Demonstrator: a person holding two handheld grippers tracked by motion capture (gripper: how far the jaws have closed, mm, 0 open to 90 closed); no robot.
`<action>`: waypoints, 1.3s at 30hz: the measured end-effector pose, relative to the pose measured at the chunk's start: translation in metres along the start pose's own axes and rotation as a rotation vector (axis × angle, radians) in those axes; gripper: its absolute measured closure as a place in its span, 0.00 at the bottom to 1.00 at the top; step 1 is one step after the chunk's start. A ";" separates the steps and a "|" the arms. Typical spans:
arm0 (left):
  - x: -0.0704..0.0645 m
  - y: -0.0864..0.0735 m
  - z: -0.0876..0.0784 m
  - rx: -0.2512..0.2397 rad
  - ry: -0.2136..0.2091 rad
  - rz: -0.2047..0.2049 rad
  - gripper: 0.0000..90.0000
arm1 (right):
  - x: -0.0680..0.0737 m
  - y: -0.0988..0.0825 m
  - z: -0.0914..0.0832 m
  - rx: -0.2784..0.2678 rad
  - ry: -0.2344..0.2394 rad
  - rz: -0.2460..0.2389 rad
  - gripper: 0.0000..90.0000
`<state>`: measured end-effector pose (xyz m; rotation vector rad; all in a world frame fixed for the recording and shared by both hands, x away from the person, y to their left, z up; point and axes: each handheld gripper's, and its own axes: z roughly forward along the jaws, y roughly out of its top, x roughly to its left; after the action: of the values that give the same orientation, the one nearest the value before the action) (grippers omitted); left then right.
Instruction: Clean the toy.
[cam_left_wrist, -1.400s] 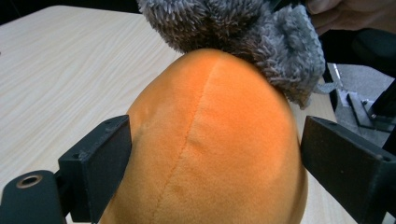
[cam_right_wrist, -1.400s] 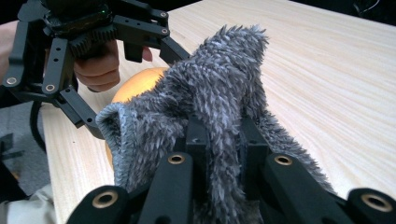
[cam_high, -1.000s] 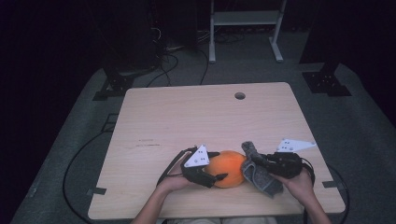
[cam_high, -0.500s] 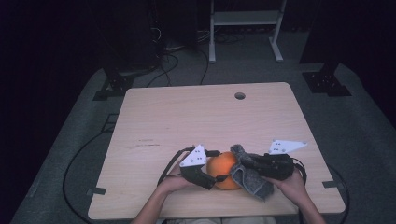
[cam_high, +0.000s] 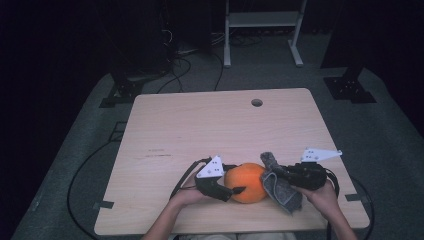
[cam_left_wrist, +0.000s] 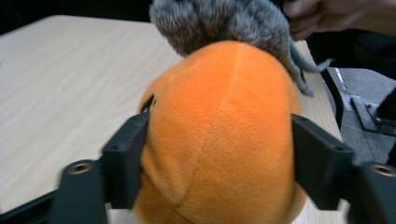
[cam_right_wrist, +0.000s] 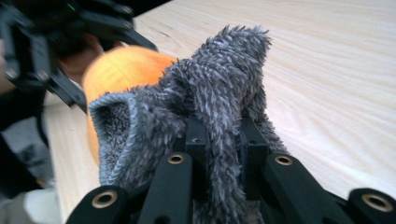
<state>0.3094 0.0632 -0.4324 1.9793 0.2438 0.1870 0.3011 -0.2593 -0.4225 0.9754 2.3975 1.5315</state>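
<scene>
Both grippers are loaded at the near edge of the table (cam_high: 200, 125): one clamps the orange plush (cam_high: 246, 182), the other pinches a grey cloth (cam_high: 278, 186).

Left gripper (cam_high: 236, 190) has just been closing its jaws, and in the left gripper view they press into the two flanks of the plush (cam_left_wrist: 219, 135), which sits between them on the tabletop. Right gripper (cam_high: 278, 176) is clamped tight on a fold of the cloth (cam_right_wrist: 219, 112), whose free end lies against the far side of the plush, draped over its top in the left gripper view. Judging by this, the work is a wipe of the plush: holding and contact are done, while most of the orange surface looks not yet covered, so the rubbing seems barely under way.
</scene>
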 end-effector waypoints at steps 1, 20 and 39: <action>0.000 0.000 0.000 0.000 0.000 0.000 0.34 | 0.000 0.000 0.000 0.000 0.000 0.000 0.86; -0.010 0.026 -0.010 0.043 0.097 -0.044 0.28 | 0.042 0.030 0.034 -0.070 0.024 -0.043 0.86; 0.017 -0.004 -0.011 0.041 -0.094 -0.152 0.22 | 0.021 0.012 0.030 -0.094 0.017 -0.001 0.86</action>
<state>0.3229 0.0791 -0.4307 1.9949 0.3377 -0.0087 0.3035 -0.2209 -0.4218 0.9463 2.3125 1.6421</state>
